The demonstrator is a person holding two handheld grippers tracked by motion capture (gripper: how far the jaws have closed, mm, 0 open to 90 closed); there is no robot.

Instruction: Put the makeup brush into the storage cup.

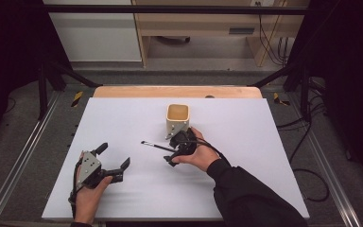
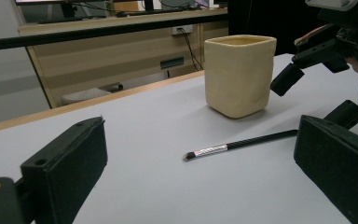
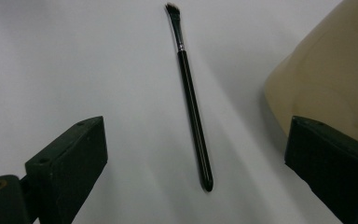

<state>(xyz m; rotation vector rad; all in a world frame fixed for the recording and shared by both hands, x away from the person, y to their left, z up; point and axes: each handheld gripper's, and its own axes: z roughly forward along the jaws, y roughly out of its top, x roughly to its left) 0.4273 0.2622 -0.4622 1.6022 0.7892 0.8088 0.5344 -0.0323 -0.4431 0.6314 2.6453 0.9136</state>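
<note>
Right gripper (image 1: 172,150): jaws apart, holding nothing, poised low over the worktop (image 1: 123,123) with the handle end of the brush between them. In the right gripper view the brush (image 3: 193,109) lies flat in the gap, touching neither jaw, its long axis running straight away from the gripper, bristles at the far end of that view.

Brush, placement: flat on the worktop, near its middle, just near-left of the cup. In the high view the brush (image 1: 157,146) runs left to right, bristle tip pointing left, handle end under the right gripper.

Cup (image 1: 177,118): cream, squarish, upright, open top, just beyond the right gripper; close to the handle end of the brush, whether touching I cannot tell.

Left gripper (image 1: 115,161): jaws apart, empty, held at the near left, well apart from the brush; it faces the brush (image 2: 242,144) and cup (image 2: 239,74) from the left.

Judgement: the right hand is far nearer. The jaws straddle the handle crosswise, so closing should catch it; the cup beside the right-hand jaw leaves little room.
</note>
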